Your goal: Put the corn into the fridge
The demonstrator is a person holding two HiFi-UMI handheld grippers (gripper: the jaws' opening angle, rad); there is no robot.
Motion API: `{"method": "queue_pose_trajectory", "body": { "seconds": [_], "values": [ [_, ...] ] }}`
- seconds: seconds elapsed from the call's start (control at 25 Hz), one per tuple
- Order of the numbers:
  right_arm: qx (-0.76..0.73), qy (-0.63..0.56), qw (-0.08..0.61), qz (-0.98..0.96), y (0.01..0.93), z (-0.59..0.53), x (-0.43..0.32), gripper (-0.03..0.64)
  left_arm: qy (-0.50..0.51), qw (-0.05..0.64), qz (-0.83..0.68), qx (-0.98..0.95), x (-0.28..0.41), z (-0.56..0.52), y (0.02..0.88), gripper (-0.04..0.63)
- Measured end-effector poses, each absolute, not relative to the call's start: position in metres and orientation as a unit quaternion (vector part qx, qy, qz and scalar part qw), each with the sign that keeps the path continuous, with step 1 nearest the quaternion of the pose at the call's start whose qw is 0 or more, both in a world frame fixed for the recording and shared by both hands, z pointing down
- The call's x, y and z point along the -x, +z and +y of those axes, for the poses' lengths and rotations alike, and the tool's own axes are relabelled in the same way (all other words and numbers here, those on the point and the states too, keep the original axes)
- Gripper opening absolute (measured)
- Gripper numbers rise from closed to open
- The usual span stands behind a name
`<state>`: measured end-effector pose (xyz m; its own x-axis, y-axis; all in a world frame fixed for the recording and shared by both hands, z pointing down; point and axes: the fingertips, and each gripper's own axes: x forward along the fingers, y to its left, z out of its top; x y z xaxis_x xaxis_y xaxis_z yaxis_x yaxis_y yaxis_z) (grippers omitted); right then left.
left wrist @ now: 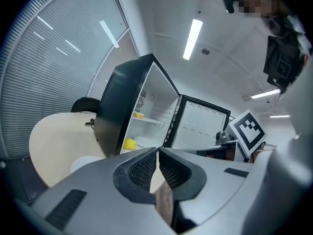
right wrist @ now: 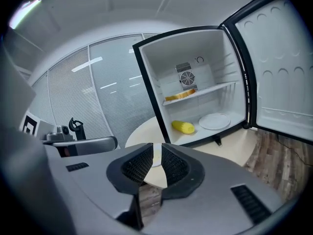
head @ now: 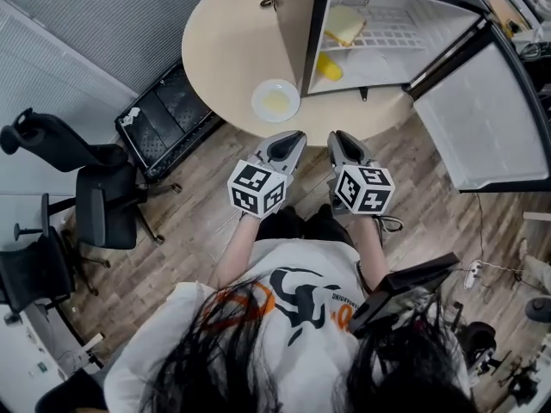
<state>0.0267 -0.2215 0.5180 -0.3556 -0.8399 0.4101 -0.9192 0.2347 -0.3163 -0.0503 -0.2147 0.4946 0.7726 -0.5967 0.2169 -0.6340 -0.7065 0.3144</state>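
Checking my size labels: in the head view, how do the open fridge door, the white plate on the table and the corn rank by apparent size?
1. fridge door, by far the largest
2. white plate
3. corn, smallest, inside the fridge

Right gripper (right wrist: 157, 150) jaws closing, empty

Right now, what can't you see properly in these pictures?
1. Yellowish thing on the fridge shelf: right gripper view, too small to name.
2. Corn: left gripper view, partly behind the fridge's side wall.
3. Small dark thing on the table: head view, too small to name.
4. The fridge's top: head view, cut off by the upper edge.
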Motion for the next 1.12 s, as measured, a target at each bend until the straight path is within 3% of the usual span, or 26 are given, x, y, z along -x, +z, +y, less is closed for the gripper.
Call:
{"method": "queue_pose_trajectory", "body": {
  "seconds": [0.48,1.12],
  "values": [
    [-0.545,0.262,0.096,-0.791,0.528,-0.169,-0.037,0.048,0.057,0.196,-0.368,-0.907,0.050,-0.180,0.500,0.012],
    [-0.494,0.252,0.086,-0.828,0.515,-0.055,-0.097,0.041,0.060,0.182,-0.410,-0.892,-0.020,-0.049,0.491,0.012]
  ]
}}
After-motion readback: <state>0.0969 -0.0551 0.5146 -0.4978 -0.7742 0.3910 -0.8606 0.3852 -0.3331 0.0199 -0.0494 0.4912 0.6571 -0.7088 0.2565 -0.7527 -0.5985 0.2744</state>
